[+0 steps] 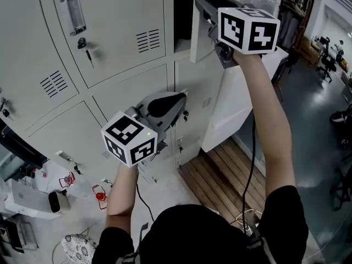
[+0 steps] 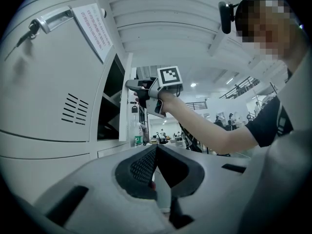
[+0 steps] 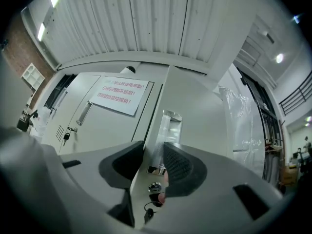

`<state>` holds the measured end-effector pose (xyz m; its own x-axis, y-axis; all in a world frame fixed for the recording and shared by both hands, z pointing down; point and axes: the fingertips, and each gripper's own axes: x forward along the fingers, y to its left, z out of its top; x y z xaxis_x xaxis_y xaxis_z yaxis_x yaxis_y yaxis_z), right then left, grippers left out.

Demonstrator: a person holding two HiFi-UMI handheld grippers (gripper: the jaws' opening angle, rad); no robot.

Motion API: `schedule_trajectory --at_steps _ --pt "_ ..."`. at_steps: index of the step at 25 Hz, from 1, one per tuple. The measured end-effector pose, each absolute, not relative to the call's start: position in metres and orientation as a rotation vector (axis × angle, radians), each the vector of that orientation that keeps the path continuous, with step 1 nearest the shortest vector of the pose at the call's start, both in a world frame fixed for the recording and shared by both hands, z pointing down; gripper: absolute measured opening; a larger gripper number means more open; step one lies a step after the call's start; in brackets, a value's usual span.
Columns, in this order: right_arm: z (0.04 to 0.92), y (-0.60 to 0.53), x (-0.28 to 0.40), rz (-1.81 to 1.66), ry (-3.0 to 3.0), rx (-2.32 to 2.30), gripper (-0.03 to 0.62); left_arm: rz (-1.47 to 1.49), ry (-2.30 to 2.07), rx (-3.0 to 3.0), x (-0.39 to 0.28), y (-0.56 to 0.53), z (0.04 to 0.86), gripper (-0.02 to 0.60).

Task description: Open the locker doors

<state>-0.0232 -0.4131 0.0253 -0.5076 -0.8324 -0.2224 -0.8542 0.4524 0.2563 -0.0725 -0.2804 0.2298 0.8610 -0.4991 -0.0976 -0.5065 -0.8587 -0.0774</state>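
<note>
Lockers: grey steel bank fills left + centre of head view; doors w/ vents, handles, keys.
Upper-left door [image 1: 110,32]: shut; bar handle [image 1: 74,15] near its left edge, key [image 1: 82,44] hanging in the lock just below.
Notice sheet [image 3: 117,94]: white w/ red print, stuck on that shut door, per right gripper view.
Left gripper [image 2: 156,149]: low, centre-left in head view, marker cube [image 1: 129,142] toward the person. Tips sit at left edge of mid-row door [image 1: 201,87], just above its key [image 1: 185,115]. Jaw tips meet; pale strip [image 2: 163,196], thin, pinched between pads nearer the cam. Can't tell what it belongs to.
Top compartment [image 1: 183,15]: exposed, dark inside.
Open locker door [image 1: 199,42]: top row, right col, swung out toward the person.
Right gripper [image 3: 153,147]: high, right of centre in head view. Clamped on that door's free edge, one pad behind it, one on the front, at lower end of door handle [image 3: 169,123], just above lock [image 3: 154,185].
Wood slats [image 1: 220,169]: on floor at locker base, right of centre.
</note>
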Motion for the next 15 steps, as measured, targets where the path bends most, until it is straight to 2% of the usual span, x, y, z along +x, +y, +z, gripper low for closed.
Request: schedule_trajectory --at_steps 15 --pt "0.024 -0.371 0.032 0.587 2.546 -1.613 0.126 0.125 0.604 -2.962 -0.020 -0.272 0.225 0.018"
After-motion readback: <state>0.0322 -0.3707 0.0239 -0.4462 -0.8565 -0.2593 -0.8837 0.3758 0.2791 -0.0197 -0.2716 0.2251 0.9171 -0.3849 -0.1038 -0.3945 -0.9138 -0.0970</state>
